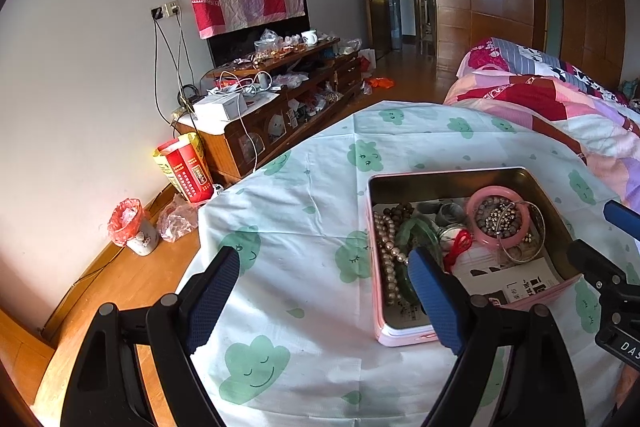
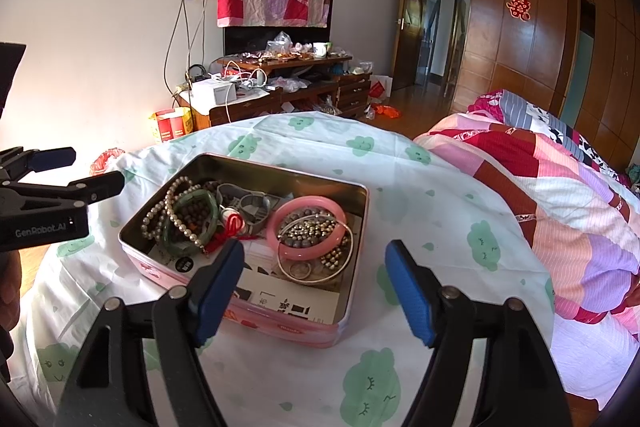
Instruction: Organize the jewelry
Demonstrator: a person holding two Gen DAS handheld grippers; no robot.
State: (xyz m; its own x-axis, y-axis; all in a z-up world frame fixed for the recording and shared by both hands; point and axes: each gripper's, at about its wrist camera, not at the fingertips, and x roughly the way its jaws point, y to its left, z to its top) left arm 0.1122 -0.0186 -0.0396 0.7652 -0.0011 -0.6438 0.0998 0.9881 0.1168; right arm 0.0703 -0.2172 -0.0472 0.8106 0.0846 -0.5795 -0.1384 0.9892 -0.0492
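Holding one gripper in each hand, I keep both above the table with the cloud cloth. My left gripper stands wide apart with nothing between its fingers; its right finger is over the near left corner of the tin. My right gripper is also spread wide and grips nothing; the near edge of the tin shows between its fingers. The tin is pink, without lid, and lies on the cloth. Inside, the pearl necklace and the green bangle are at the left side. The pink bangle lies at the right, with small beads inside its ring. A red tassel is between them. The bed is at the right.
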